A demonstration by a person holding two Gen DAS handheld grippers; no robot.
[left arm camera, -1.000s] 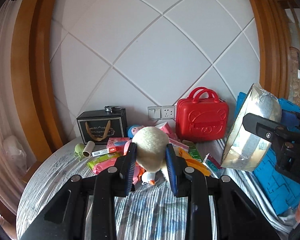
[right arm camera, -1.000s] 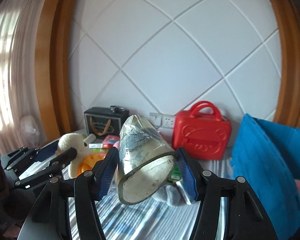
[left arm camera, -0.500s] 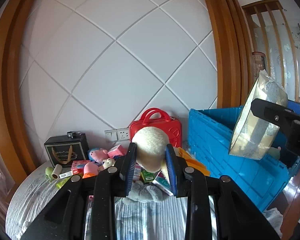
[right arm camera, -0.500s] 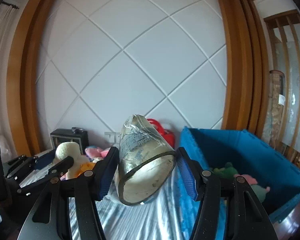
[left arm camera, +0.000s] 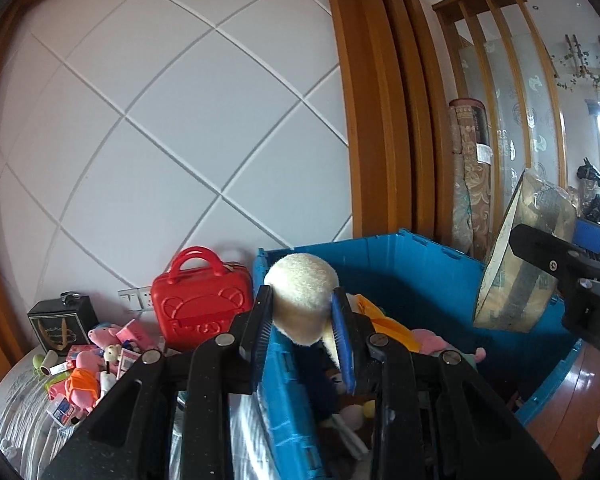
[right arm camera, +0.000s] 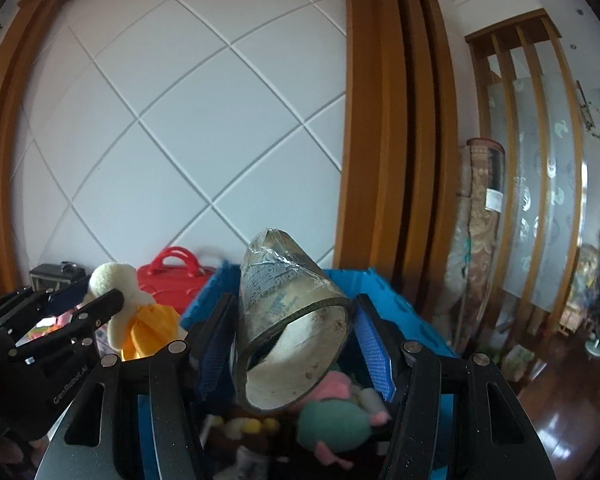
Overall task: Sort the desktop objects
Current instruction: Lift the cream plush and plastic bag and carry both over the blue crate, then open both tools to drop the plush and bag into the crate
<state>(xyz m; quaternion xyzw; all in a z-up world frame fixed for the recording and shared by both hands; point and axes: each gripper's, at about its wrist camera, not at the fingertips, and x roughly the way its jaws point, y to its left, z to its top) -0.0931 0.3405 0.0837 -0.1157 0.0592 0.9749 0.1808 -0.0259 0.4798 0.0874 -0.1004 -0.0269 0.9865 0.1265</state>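
Both grippers have swung away from the cluttered tabletop (left arm camera: 16,412) toward the blue crate (left arm camera: 384,252), which a second ago sat only at the right edge of each view and now fills the foreground. The left gripper (left arm camera: 302,328) is clenched on a cream plush toy (left arm camera: 302,304), pads pressing its round head while its orange body hangs below, right above the crate's near wall. The right gripper (right arm camera: 292,344) grasps a tape roll (right arm camera: 288,320) across its width, tilted so its open core faces the camera, over the soft toys (right arm camera: 336,420) already lying in the crate.

Several things could go wrong from here, as I judge it. The plush sits at the wall rather than well inside, so letting go now could leave it draped over the rim or sliding back onto the tabletop; it wants carrying further in first. Its head is soft and springy, so the grip may creep and it could slip out early. The roll is rigid and looks heavier: dropped from this height it might bounce off the toys or roll against a wall. With the two grippers this near each other, a sideways move could knock one into the other. Sorting is also at stake: the crate appears to hold only plush, so the roll may belong elsewhere.
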